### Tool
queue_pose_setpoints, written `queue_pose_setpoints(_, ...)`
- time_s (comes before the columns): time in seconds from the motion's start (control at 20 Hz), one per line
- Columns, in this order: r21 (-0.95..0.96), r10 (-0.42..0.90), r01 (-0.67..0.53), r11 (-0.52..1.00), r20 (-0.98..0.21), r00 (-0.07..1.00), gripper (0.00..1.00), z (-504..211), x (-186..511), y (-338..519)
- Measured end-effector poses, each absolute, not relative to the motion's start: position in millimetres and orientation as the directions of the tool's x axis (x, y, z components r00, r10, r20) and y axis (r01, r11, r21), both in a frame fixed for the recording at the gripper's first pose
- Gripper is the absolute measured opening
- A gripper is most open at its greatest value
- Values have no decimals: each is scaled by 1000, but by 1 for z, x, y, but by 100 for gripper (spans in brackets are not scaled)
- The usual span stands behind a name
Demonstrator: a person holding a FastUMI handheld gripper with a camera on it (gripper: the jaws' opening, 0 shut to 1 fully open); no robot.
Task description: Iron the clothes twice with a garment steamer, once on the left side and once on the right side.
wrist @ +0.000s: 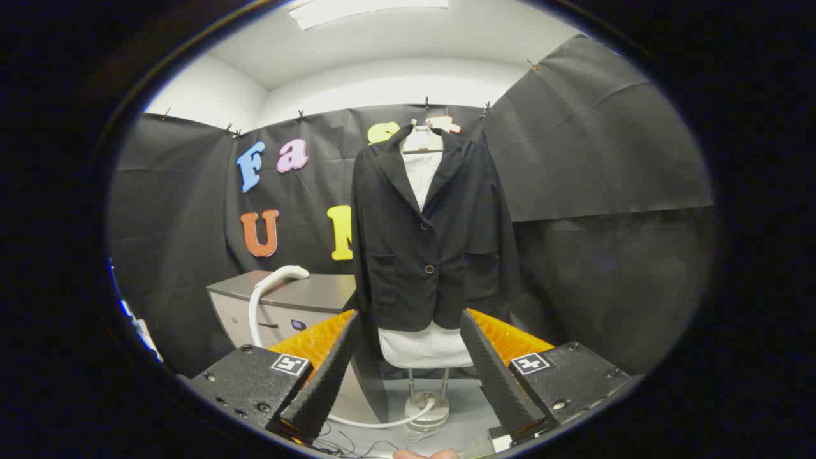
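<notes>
A black blazer over a white shirt hangs on a hanger on a stand, straight ahead of me and beyond the fingers. The steamer's white curved head and hose rest on a grey cabinet to the left of the blazer. The hose runs down to the round base of the stand on the floor. My gripper is open, its two fingers spread wide apart with nothing between them; the blazer's hem and the shirt tail show through the gap.
Black cloth walls close the booth at the back and on both sides. Thin cables lie on the pale floor just below the fingers. A fingertip of a person shows under the gripper.
</notes>
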State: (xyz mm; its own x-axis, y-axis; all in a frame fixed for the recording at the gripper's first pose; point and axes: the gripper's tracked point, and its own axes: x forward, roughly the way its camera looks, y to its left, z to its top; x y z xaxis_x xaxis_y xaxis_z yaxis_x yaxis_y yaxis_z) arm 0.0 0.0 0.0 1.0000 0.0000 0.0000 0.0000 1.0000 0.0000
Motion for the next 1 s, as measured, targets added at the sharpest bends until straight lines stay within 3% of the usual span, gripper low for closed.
queue_pose_setpoints(0.65,23,64,-63,998,-59,996,100,-1,42,60)
queue_pose_setpoints(1.0,35,113,-109,993,-139,984,100,-5,78,146)
